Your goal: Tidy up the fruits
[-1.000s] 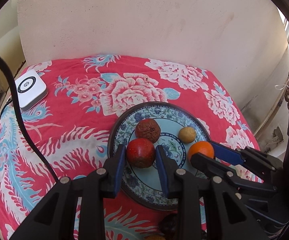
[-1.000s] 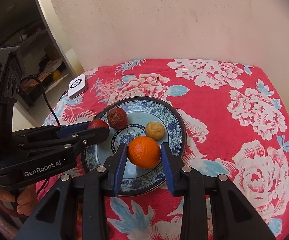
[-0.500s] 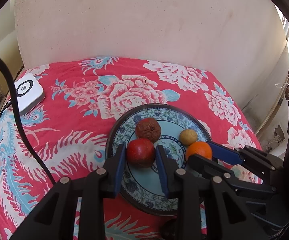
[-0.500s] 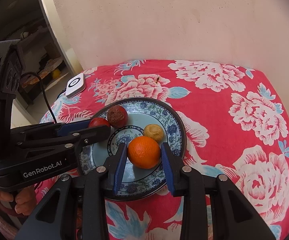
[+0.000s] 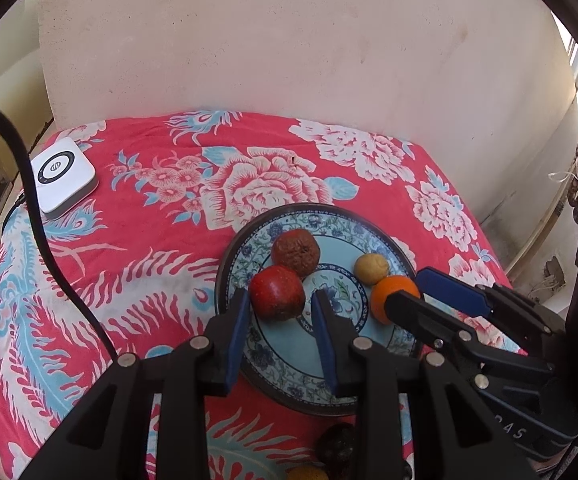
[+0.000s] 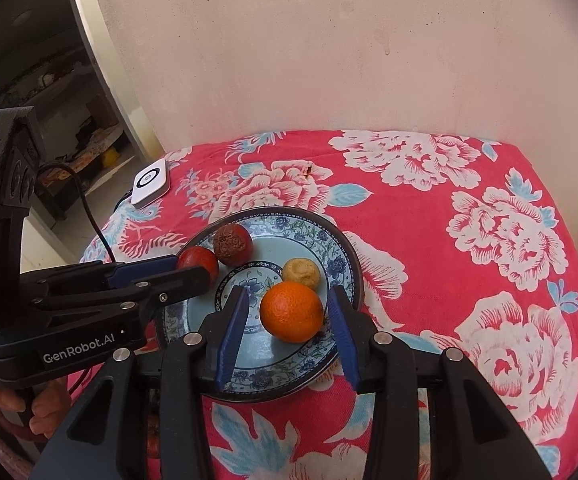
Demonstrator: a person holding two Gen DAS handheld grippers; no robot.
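A blue patterned plate [image 5: 289, 360] [image 6: 341, 256] lies on the red floral cloth. On it are a red apple [image 5: 276, 293] [image 6: 198, 260], a wrinkled brown fruit [image 5: 296, 251] [image 6: 232, 244], a small yellow fruit [image 5: 371, 268] [image 6: 301, 274] and an orange [image 5: 393, 296] [image 6: 291, 312]. My left gripper [image 5: 279, 306] is open with the apple lying on the plate between its pads. My right gripper [image 6: 287, 310] is open around the orange, which rests on the plate.
A white square device [image 5: 62, 176] [image 6: 150, 182] with a black cable [image 5: 37, 216] sits at the cloth's far left. Dark and yellow fruits [image 5: 335, 446] lie on the cloth below the plate. A plaster wall stands behind.
Both grippers have opened, releasing the apple and the orange onto the plate, and have drawn back slightly.
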